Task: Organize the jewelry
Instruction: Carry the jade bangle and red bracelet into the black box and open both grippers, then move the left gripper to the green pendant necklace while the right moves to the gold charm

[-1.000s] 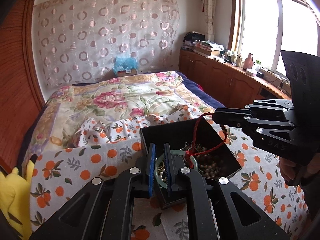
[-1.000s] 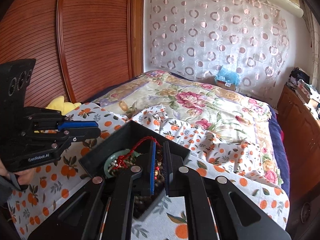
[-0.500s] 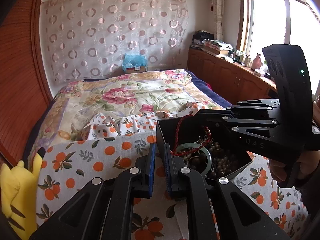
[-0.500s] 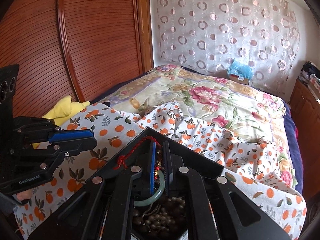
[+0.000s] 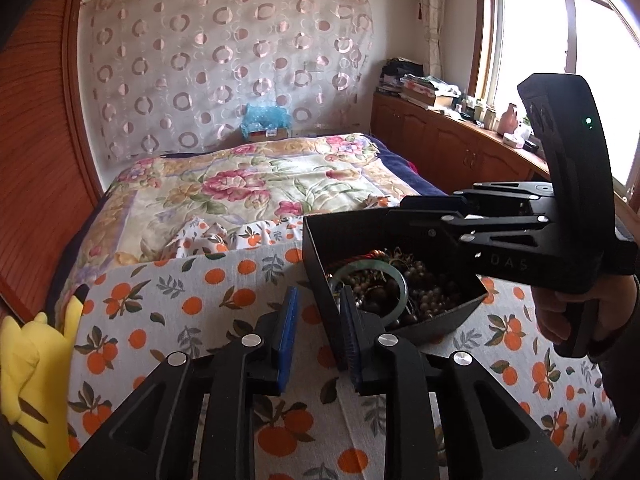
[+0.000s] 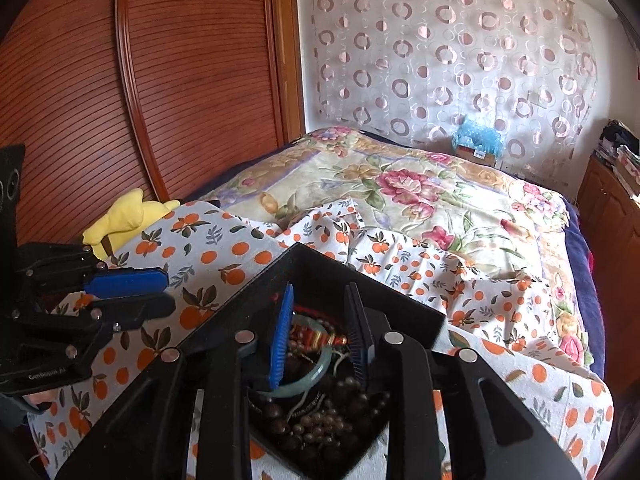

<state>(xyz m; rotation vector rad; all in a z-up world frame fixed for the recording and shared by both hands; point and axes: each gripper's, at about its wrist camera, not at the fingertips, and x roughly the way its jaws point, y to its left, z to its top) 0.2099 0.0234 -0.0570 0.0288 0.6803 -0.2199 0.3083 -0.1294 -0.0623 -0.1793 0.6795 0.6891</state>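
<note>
A black open box (image 5: 316, 236) full of jewelry sits on the orange-print cloth (image 5: 208, 292) on the bed. Inside lie a green jade bangle (image 5: 368, 270), dark bead strings (image 5: 432, 292) and a red cord (image 6: 316, 334). My left gripper (image 5: 318, 312) is open with its fingers astride the box's near left wall. My right gripper (image 6: 320, 312) is open and empty, just above the jewelry in the box (image 6: 400, 292). The right gripper also shows over the box in the left wrist view (image 5: 436, 208).
A yellow plush toy (image 5: 28, 364) lies at the cloth's left edge. A floral quilt (image 5: 248, 184) covers the bed beyond. A wooden wardrobe (image 6: 160, 80) stands to the left, wooden cabinets (image 5: 440, 148) with clutter under the window to the right.
My right gripper has opened and let the red cord fall into the box. My left gripper has opened too and shifted left to the box's near wall.
</note>
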